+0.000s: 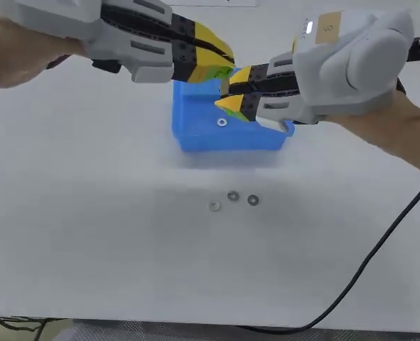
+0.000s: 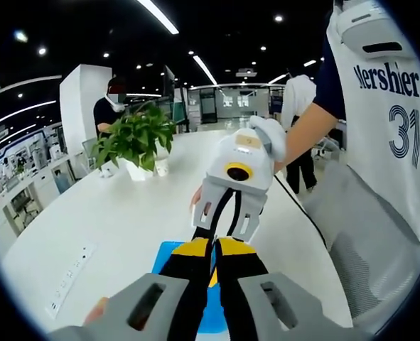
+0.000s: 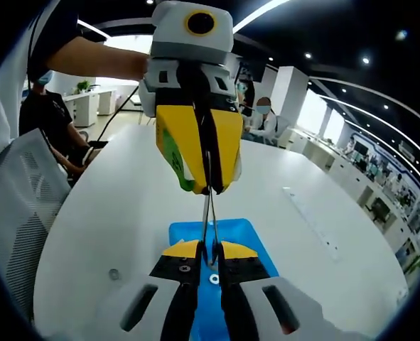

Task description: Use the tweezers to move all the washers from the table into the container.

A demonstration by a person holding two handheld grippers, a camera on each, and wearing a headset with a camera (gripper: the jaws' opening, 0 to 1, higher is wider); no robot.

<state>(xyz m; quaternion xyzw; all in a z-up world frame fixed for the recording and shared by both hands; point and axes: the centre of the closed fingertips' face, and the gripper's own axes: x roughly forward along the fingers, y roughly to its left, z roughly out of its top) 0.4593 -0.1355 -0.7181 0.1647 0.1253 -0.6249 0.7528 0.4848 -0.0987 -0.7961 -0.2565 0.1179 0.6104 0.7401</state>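
Now the left gripper (image 1: 224, 62) and right gripper (image 1: 227, 89) are both pinching thin metal tweezers (image 3: 207, 213); 3 small silver washers (image 1: 233, 197) are lying nearer the person.

we lose the back of the container (image 1: 195, 138) behind the left gripper (image 1: 226, 61) and right gripper (image 1: 227, 90). left gripper body cut by top edge. tweezers (image 3: 207, 213) tips hidden between right gripper jaws. washers (image 1: 233, 196) too small for detail.

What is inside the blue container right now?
One washer lies on the floor of the container, seen in the head view. The left gripper and right gripper cover its back part, so any washers there cannot be seen.
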